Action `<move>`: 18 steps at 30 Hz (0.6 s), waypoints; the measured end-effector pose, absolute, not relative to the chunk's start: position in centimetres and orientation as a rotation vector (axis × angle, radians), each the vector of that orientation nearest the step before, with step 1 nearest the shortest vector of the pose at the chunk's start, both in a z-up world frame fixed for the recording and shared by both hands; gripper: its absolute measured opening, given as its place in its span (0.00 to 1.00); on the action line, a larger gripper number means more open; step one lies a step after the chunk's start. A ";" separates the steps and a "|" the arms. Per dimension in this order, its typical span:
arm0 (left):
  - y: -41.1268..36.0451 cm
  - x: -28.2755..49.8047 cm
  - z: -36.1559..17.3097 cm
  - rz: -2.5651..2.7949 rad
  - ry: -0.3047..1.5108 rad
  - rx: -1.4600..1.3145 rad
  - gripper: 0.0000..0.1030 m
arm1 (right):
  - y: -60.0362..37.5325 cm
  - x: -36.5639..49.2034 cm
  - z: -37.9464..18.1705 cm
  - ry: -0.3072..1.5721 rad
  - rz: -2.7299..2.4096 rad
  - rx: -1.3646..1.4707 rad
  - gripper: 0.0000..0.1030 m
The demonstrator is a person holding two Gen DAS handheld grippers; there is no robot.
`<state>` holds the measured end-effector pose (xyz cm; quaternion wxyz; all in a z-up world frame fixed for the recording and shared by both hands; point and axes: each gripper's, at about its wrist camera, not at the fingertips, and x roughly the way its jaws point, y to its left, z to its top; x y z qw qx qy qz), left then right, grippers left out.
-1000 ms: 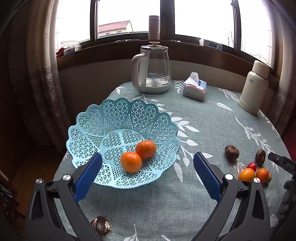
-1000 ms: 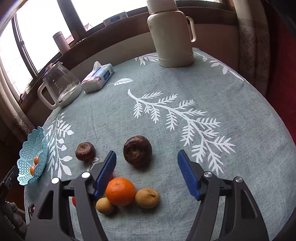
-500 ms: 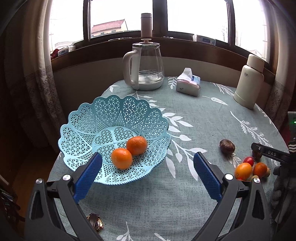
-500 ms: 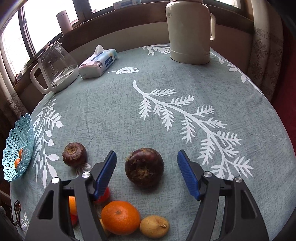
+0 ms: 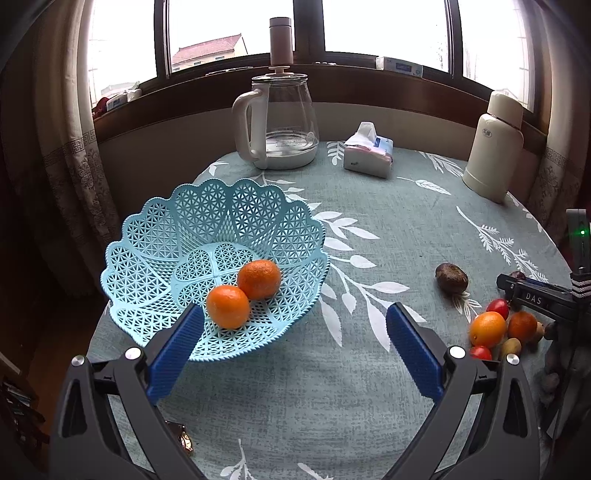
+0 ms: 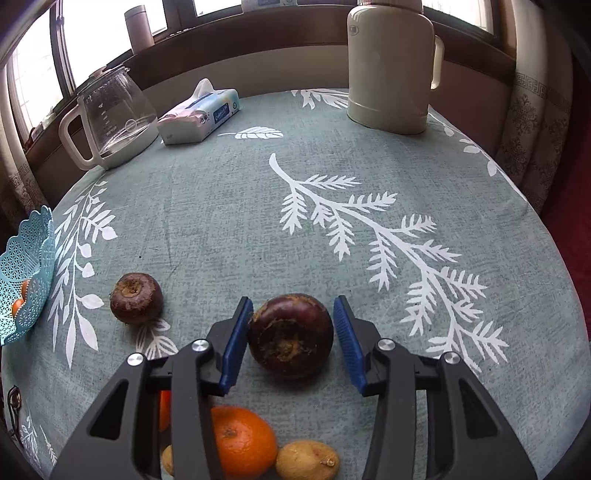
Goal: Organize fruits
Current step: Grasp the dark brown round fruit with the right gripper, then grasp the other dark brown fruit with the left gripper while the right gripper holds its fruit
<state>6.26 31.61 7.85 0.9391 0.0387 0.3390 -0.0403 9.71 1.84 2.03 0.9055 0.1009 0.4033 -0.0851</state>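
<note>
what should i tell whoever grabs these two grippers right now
Left gripper: open, holding nothing, hanging near the blue basket.
Right gripper: jaws either side of a dark round fruit on the tablecloth, a small gap visible on one side, so not clamped.
Done: two oranges in the basket.
Left: that dark fruit, a second dark one, and the cluster of orange, yellow and red fruits near the table's edge.

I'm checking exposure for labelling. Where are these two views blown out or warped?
Left wrist view: window panes clipped to white, curtains dark, table edge bowed by the fisheye; basket evenly lit. Right wrist view: soft daylight, faint shadow under the dark fruit, corners vignetted black.
</note>
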 end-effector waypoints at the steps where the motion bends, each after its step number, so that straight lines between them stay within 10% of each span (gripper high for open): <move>1: 31.5 6.3 7.8 -0.082 0.695 0.080 0.97 | 2.0 9.7 2.1 0.831 -0.179 0.198 0.42; 18: 28.2 6.6 7.1 -0.107 0.736 0.129 0.97 | 1.0 7.6 3.1 0.768 -0.210 0.213 0.42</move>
